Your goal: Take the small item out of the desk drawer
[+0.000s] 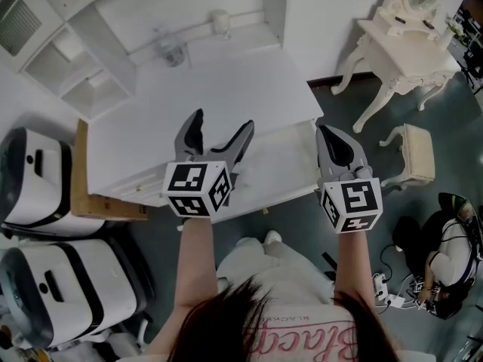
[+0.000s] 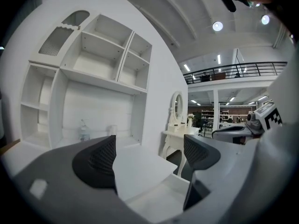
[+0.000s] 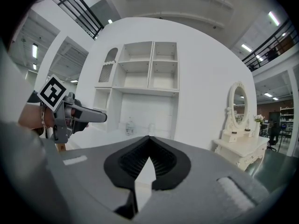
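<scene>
Desk, one, white, bears one bottle and one jar at twelve o'clock. Left gripper, seven o'clock, gapes empty; right gripper, four o'clock, is closed, empty.

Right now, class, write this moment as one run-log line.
left gripper: open, empty | right gripper: shut, empty | both: over desk front edge

White desk; grey left gripper, grey right gripper; black-white marker cube; cream stool.
</scene>
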A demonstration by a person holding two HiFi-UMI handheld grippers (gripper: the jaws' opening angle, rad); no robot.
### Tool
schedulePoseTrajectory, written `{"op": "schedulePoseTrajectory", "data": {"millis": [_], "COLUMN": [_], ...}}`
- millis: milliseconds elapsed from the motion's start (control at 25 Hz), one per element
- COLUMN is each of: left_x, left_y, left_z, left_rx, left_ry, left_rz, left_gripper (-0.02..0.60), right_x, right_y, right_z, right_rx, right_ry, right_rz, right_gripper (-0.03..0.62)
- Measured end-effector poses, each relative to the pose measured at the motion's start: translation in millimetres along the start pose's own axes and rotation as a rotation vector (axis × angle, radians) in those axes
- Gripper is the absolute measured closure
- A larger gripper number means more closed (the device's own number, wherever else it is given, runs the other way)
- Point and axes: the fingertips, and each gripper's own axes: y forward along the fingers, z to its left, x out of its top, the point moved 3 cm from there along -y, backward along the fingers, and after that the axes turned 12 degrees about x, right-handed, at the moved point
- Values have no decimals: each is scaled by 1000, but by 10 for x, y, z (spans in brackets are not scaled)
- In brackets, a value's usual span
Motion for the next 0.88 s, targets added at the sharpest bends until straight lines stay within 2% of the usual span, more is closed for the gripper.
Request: {"op": "schedulePoseTrajectory", "data": {"millis": [240, 480, 880], "left_x": [-221, -447, -908], "left_y": [91, 145, 179], "left_z": [65, 103, 136], "left_rx": [-19, -45, -69], "left_ry": [-11, 39, 29], "left_rz": [77, 158, 294], "left_gripper": [120, 123, 130], "right_x": [-176, -345, -659], "right_y": [58, 99, 60], "right_z": [33, 116, 184], "right_rx": [-20, -43, -81], "right_ry": [30, 63, 121], "right_rz": [56, 114, 199], "right_gripper": [592, 592, 592]}}
